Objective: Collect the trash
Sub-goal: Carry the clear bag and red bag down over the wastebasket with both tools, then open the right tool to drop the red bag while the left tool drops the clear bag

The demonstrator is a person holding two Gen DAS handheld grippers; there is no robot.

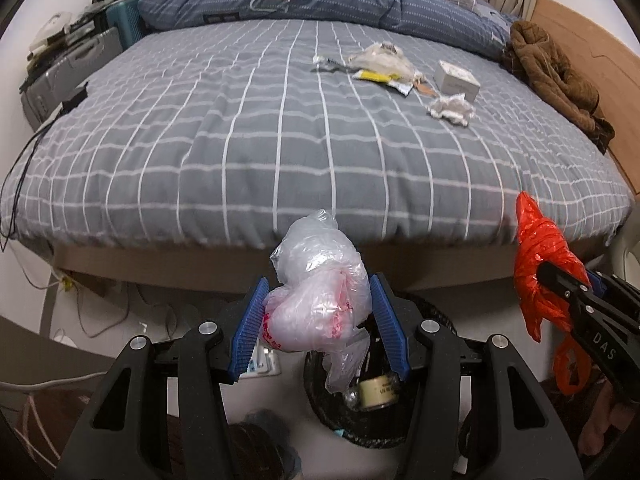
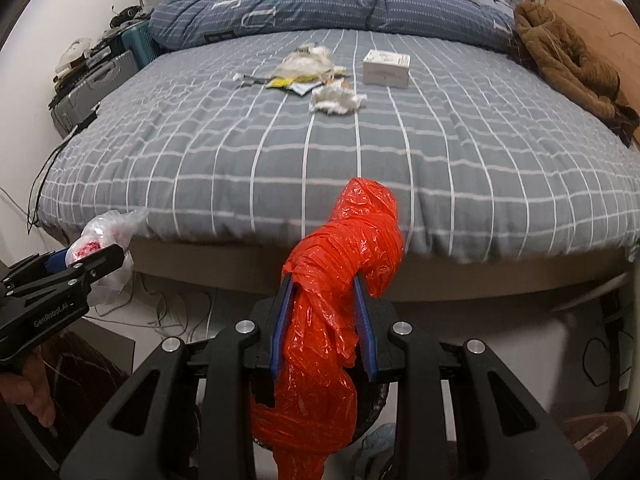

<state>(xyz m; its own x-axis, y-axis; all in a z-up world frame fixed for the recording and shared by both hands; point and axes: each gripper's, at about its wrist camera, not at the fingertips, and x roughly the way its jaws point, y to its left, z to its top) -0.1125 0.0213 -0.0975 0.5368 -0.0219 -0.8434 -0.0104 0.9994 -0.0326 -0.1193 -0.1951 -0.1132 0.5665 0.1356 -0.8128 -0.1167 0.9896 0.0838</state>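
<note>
My left gripper (image 1: 320, 292) is shut on a crumpled clear plastic bag (image 1: 320, 300) with red print, held above a round black trash bin (image 1: 360, 412) on the floor in front of the bed. My right gripper (image 2: 322, 292) is shut on a crumpled red plastic bag (image 2: 344, 264), which also shows in the left wrist view (image 1: 538, 264). The clear bag and left gripper (image 2: 90, 258) show at the left of the right wrist view. On the bed lie a wrapper pile (image 2: 308, 66), a crumpled tissue (image 2: 338, 102) and a white box (image 2: 386, 68).
A grey checked bed (image 2: 360, 152) fills the view, with a blue duvet (image 2: 320, 4) at the back and a brown garment (image 2: 572, 64) at the right. Suitcases (image 1: 72, 68) and clutter stand to the left. Cables (image 1: 80, 312) run on the floor under the bed.
</note>
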